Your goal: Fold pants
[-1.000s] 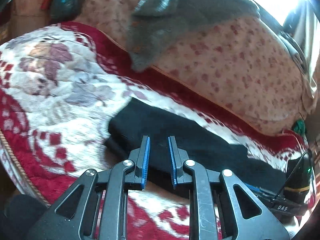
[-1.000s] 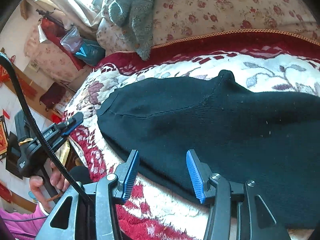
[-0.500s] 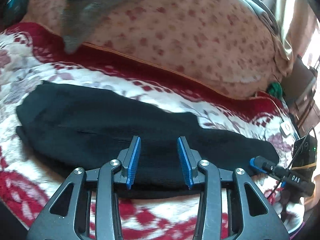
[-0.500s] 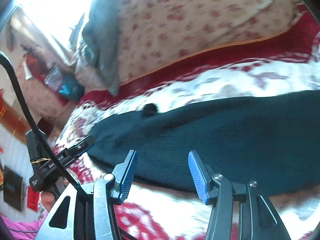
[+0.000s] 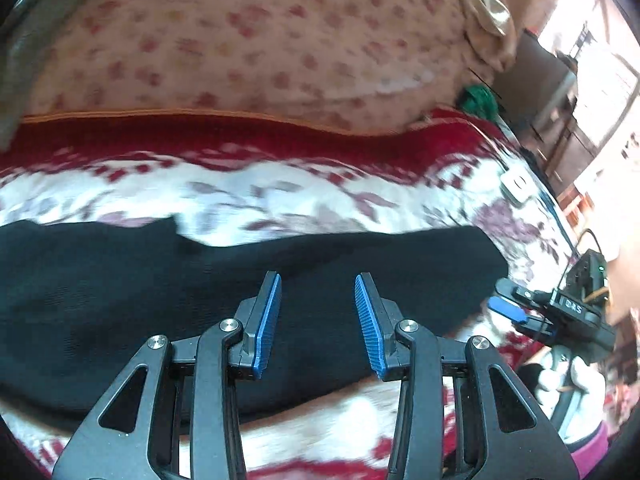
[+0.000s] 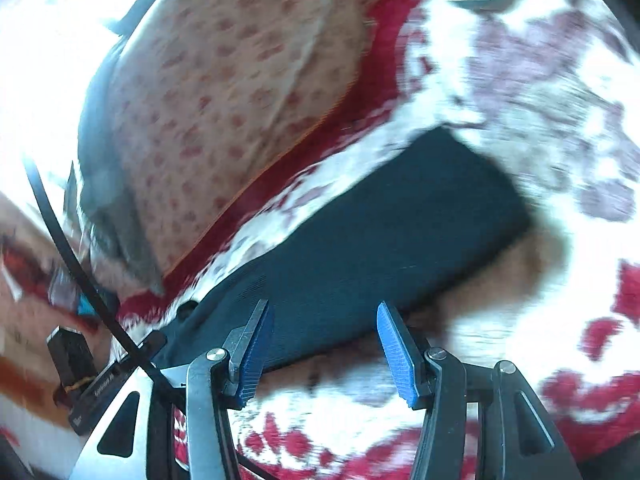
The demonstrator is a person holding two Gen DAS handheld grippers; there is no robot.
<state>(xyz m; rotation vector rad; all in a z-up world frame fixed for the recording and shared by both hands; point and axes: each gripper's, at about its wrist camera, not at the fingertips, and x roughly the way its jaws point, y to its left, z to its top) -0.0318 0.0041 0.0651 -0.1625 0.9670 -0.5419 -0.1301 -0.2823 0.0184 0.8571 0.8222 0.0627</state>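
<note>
The black pants (image 5: 168, 292) lie flat and lengthwise on a red and white floral blanket (image 5: 304, 196). My left gripper (image 5: 318, 280) is open and empty, hovering over the near edge of the pants toward their right end. The right gripper shows at the right edge of the left wrist view (image 5: 508, 308), just off the pants' end. In the right wrist view the pants (image 6: 360, 248) run diagonally, and my right gripper (image 6: 322, 308) is open and empty above their near edge. This view is blurred by motion.
A floral cushion back (image 5: 256, 40) rises behind the blanket, with a grey garment (image 6: 108, 184) draped over it. A small white device (image 5: 518, 184) lies on the blanket at the far right. The left gripper's body and cable (image 6: 80, 364) show at the lower left.
Both grippers have swept rightward along the pants toward the leg end. The left gripper's jaws have opened wider. The right wrist view has tilted and blurred.
</note>
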